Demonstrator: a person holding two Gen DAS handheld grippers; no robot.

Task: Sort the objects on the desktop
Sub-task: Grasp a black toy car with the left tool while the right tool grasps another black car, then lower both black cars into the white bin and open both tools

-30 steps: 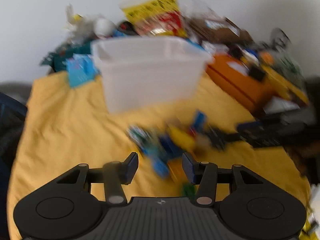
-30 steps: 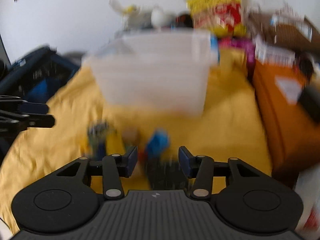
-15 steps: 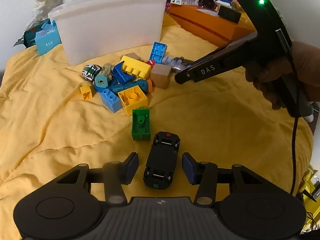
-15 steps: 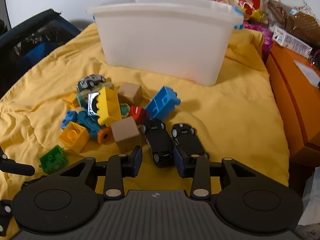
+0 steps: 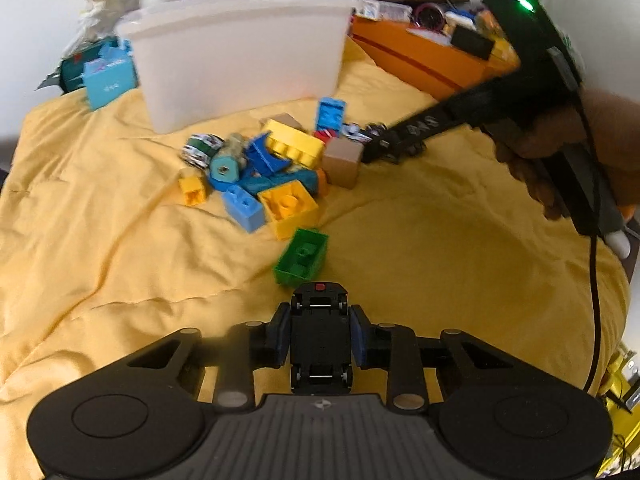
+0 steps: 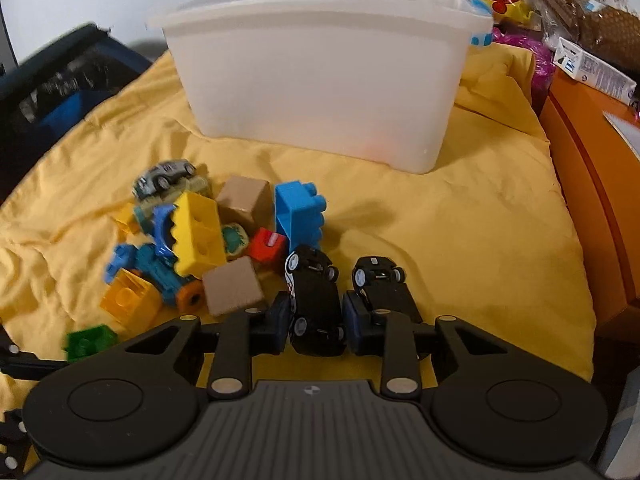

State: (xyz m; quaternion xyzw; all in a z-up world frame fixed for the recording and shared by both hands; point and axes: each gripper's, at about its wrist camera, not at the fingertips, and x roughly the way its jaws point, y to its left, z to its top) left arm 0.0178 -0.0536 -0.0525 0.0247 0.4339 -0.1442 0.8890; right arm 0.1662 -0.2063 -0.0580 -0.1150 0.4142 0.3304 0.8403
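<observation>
Left wrist view, going left to right: over at the upper left a light blue box [image 5: 109,80] sits on the yellow blanket [image 5: 100,248], right beside the big white plastic bin [image 5: 240,56] that fills the upper middle. Just below the bin is the toy pile, with a small yellow brick [image 5: 193,191], a blue brick [image 5: 244,208], a bigger yellow brick [image 5: 289,209] and a tan cube [image 5: 342,160]. A green brick [image 5: 302,256] lies apart from the pile, lower down near centre. At bottom centre the left gripper [image 5: 319,340] is closing its jaws on an upside-down black toy car [image 5: 320,344], and the pads look pressed against both its sides. On the right a hand [image 5: 560,152] holds the right gripper [image 5: 380,148], whose tips reach into the right edge of the pile.

Right wrist view: the pile sits centre left, with a grey toy car [image 6: 164,174] on top at the back, a yellow brick on edge [image 6: 198,236], a red block [image 6: 267,245] and a big blue brick [image 6: 300,212]. The bin is in the upper middle. At bottom centre the right gripper is closing too, pinching one black car [image 6: 316,300], while a second black car [image 6: 380,284] lies just right of the right finger. An orange box [image 6: 592,184] runs down the right edge.
</observation>
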